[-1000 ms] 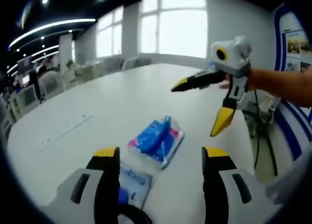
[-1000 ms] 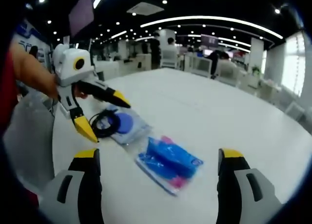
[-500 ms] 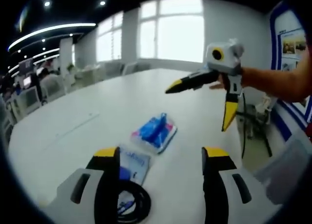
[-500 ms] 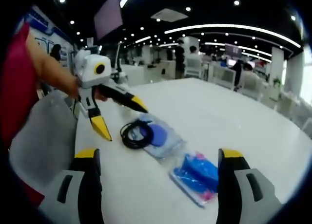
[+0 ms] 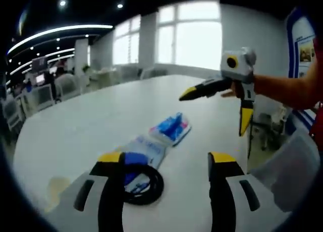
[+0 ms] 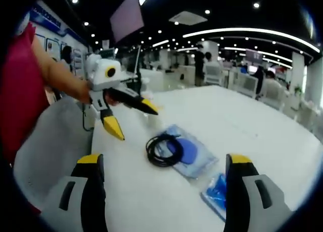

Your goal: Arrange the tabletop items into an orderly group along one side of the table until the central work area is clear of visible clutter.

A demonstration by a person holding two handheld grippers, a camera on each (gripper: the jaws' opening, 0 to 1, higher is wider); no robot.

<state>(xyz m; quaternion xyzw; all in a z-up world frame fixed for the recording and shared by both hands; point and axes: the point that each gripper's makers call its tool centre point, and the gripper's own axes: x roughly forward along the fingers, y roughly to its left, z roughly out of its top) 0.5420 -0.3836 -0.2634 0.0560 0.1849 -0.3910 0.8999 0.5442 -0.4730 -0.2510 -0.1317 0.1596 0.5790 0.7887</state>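
Note:
A clear bag with a blue disc [image 5: 144,152] and a coiled black cable [image 5: 145,185] lies on the white table [image 5: 75,126], just ahead of my left gripper [image 5: 166,160], which is open and holds nothing. A blue packet [image 5: 171,128] lies just beyond the bag. My right gripper [image 5: 217,111] hovers open above the table's far right. In the right gripper view, the cable [image 6: 162,150] and bag [image 6: 189,156] lie ahead of my open right gripper [image 6: 164,161]. The blue packet [image 6: 218,195] is partly hidden by the right jaw. The left gripper [image 6: 133,121] hangs open at the left.
A grey chair [image 6: 48,141] stands at the table's edge beside the person in a red sleeve [image 6: 20,91]; the same chair [image 5: 290,171] shows at the lower right of the left gripper view. Other desks and chairs [image 5: 45,88] stand farther off.
Both cameras have drawn back and turned; the bag and cable now show more fully ahead of the left jaws. The packet has slid to the lower right of the right gripper view. Both grippers stay open.

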